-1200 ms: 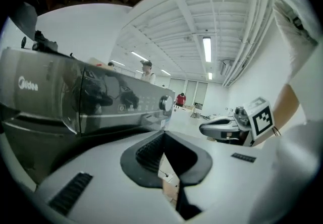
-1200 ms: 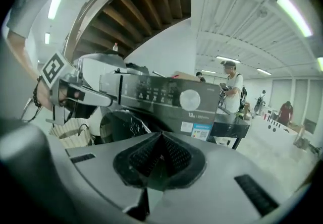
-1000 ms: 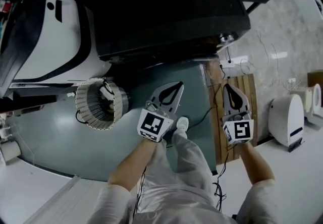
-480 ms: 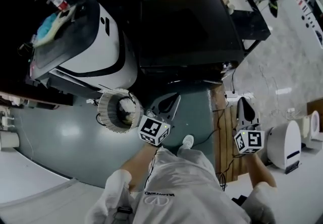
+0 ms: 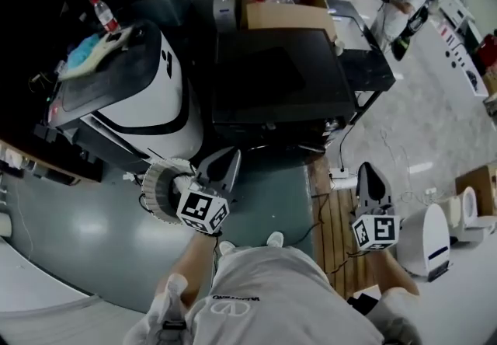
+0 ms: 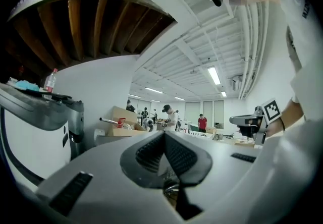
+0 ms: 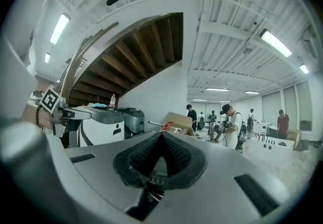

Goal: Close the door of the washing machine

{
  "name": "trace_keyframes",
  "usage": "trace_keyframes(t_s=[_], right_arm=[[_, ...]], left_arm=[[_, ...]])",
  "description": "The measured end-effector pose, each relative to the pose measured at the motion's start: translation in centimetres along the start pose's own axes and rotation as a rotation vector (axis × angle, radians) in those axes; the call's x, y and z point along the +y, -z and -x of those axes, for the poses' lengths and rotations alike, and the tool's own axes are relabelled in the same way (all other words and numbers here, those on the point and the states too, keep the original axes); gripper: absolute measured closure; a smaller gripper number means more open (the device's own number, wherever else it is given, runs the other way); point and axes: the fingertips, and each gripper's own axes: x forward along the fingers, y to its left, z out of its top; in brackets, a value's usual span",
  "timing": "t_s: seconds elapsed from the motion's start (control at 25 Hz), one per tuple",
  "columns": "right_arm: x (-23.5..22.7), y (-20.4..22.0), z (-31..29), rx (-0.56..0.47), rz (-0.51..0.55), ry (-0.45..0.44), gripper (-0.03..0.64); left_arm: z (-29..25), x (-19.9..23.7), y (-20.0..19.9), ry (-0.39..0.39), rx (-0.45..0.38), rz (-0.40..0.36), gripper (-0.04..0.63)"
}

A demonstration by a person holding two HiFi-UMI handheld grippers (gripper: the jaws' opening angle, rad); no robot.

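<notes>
While standing over grey-green floor [image 5: 93,235], held left gripper [image 5: 230,155] [image 6: 164,135] clenched, nothing between jaws. Held right gripper [image 5: 370,169] [image 7: 161,135] likewise clenched and empty, well apart to right. Saw ribbed ring [image 5: 159,189] just beside left gripper. Found white washing machine [image 5: 155,106] beyond ring, bottle [image 5: 104,14] and blue cloth [image 5: 84,50] on its dark top; could not make out door. Noted black cabinet [image 5: 272,79] beside machine, cardboard box [image 5: 283,1] behind.

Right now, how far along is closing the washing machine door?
Done, apparently: no door swings out from the black appliance or the white appliance, though their fronts are hidden. In hand: nothing; left gripper and right gripper are shut, empty. Left: nothing visible.
</notes>
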Motion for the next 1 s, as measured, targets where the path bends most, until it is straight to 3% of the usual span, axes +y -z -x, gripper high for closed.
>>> trace_keyframes(t_s=[0.32, 1.0], right_arm=[[-0.5, -2.6, 2.7, -0.068, -0.023, 0.043, 0.606], [-0.5, -3.0, 3.4, -0.115, -0.032, 0.031, 0.607]], left_arm=[[0.9, -0.6, -3.6, 0.003, -0.072, -0.037, 0.592], [1.2, -1.4, -3.2, 0.000, -0.076, -0.026, 0.592]])
